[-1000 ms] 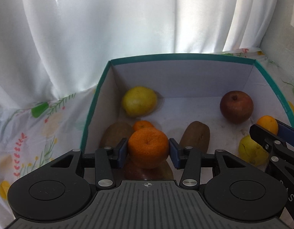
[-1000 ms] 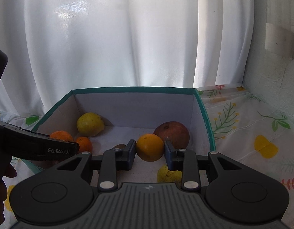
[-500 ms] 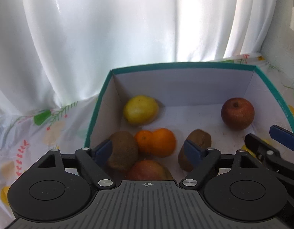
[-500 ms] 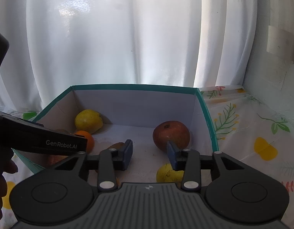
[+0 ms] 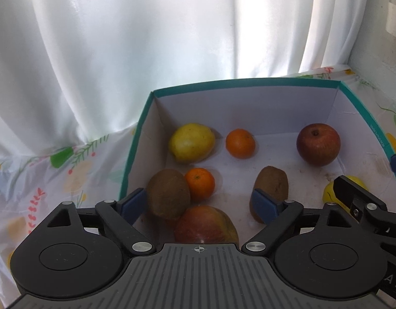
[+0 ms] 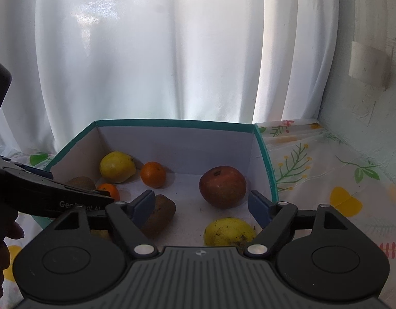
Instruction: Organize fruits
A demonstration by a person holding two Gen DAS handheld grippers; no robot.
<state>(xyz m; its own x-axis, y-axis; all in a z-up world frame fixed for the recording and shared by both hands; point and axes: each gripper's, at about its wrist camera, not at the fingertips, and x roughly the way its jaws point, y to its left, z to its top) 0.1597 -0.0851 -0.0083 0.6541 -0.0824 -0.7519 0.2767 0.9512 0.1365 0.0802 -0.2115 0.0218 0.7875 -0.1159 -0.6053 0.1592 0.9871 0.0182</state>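
Note:
A teal-rimmed white box [image 5: 249,82] [image 6: 172,123] holds the fruit. Inside lie a yellow pear [image 5: 191,143] [image 6: 117,166], two oranges [image 5: 240,143] [image 5: 200,183], two kiwis [image 5: 168,197] [image 5: 271,185], a dark red apple [image 5: 318,144] [image 6: 223,186], a red-yellow apple [image 5: 205,224] and a yellow fruit [image 6: 229,231]. My left gripper [image 5: 199,204] is open and empty over the box's near left part. My right gripper [image 6: 201,206] is open and empty over the near right part.
The box stands on a floral tablecloth [image 6: 326,180] [image 5: 56,180]. White curtains [image 6: 172,51] hang right behind the box. A wall [image 6: 373,90] closes the right side. The left gripper's body [image 6: 43,193] reaches across the right wrist view's left edge.
Both grippers have opened and let go of their oranges. The oranges now lie in the box, one rolled to the back near the pear. Both grippers have pulled back slightly.

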